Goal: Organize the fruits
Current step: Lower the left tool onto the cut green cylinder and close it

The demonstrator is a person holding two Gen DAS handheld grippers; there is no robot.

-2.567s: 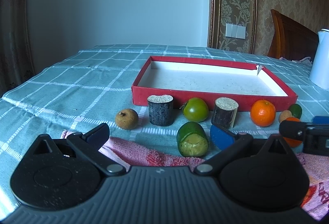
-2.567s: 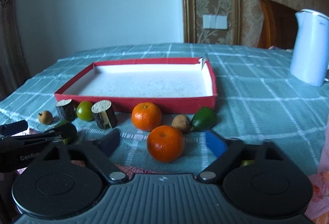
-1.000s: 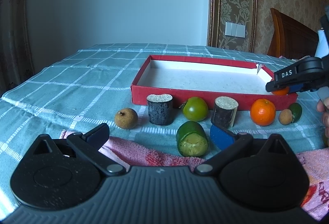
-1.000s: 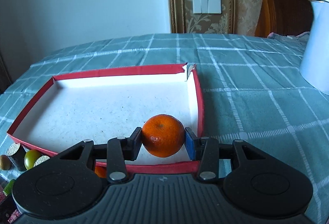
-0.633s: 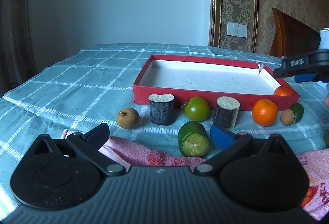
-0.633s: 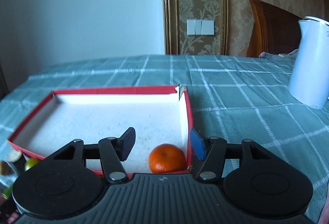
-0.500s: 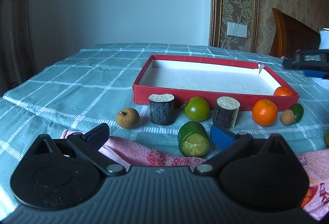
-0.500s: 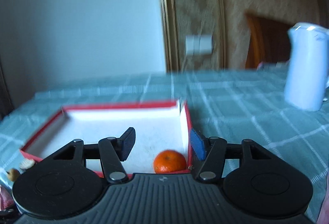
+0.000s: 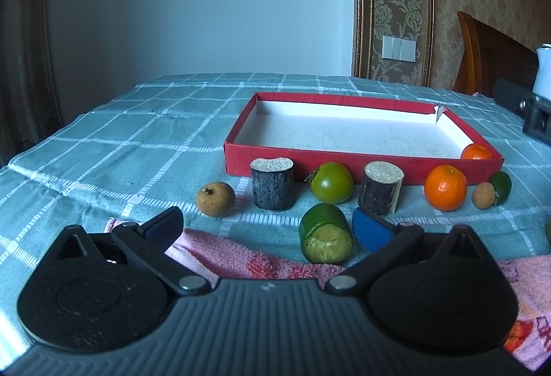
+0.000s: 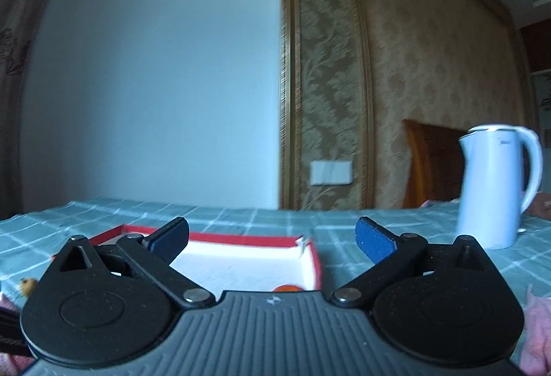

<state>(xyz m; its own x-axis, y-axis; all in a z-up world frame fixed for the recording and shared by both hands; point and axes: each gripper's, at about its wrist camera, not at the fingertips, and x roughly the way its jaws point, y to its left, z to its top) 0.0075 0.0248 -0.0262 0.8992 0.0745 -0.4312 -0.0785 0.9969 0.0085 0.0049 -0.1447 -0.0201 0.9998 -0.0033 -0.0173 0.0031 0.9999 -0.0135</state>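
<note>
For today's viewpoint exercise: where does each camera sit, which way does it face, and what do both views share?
Left wrist: low on the left gripper, facing the fruit row and red tray; open jaws show.
Right wrist: on the right gripper, facing level toward the wall and kettle; jaws opening, empty.
Shared: tray, orange inside it.

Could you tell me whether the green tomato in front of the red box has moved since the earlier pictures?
No. The green tomato sits between the same two wood stumps, before the red box.
</note>
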